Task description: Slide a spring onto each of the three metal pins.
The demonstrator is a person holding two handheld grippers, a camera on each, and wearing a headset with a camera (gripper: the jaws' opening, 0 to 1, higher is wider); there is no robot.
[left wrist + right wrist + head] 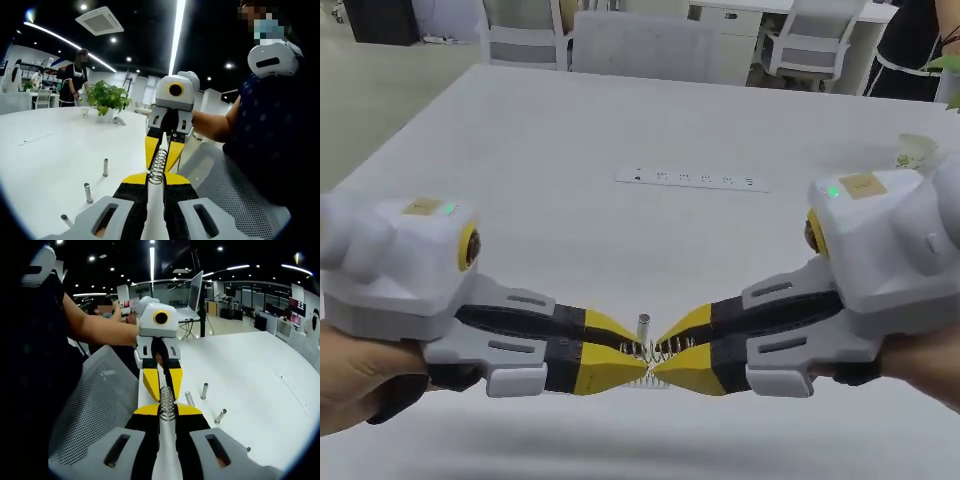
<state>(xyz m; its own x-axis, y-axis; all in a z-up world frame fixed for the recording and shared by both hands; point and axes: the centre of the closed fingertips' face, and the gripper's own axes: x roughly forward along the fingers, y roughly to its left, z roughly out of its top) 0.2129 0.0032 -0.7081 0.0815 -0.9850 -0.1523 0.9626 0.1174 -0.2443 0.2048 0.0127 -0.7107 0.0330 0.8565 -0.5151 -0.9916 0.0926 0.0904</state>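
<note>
The spring (657,349) spans the small gap where the two sets of jaws meet tip to tip, just in front of the upright pin (643,324), on the person's side of it. The left gripper (632,352) pinches one end and the right gripper (672,350) the other. Both pairs of jaws are drawn narrow on the coil.

What matters for the coming move is how the axes lie. The spring's long axis runs sideways, from one gripper straight to the other and roughly level with the tabletop (620,120), while the pin stands vertical. The two cross at about a right angle. To go on, the spring would have to be tipped upright with an open end over the pin's top. With both ends pinched, neither end is free, so I judge one gripper must let go first.

In the left gripper view the three pins (105,167) stand in a row on the far side of the spring from the person, and all look bare. In the right gripper view a loose spring (190,398) lies flat between the held spring and the closest pin.

That pin sits right behind the meeting point of the tips, so neither gripper is clearly the nearer one.
</note>
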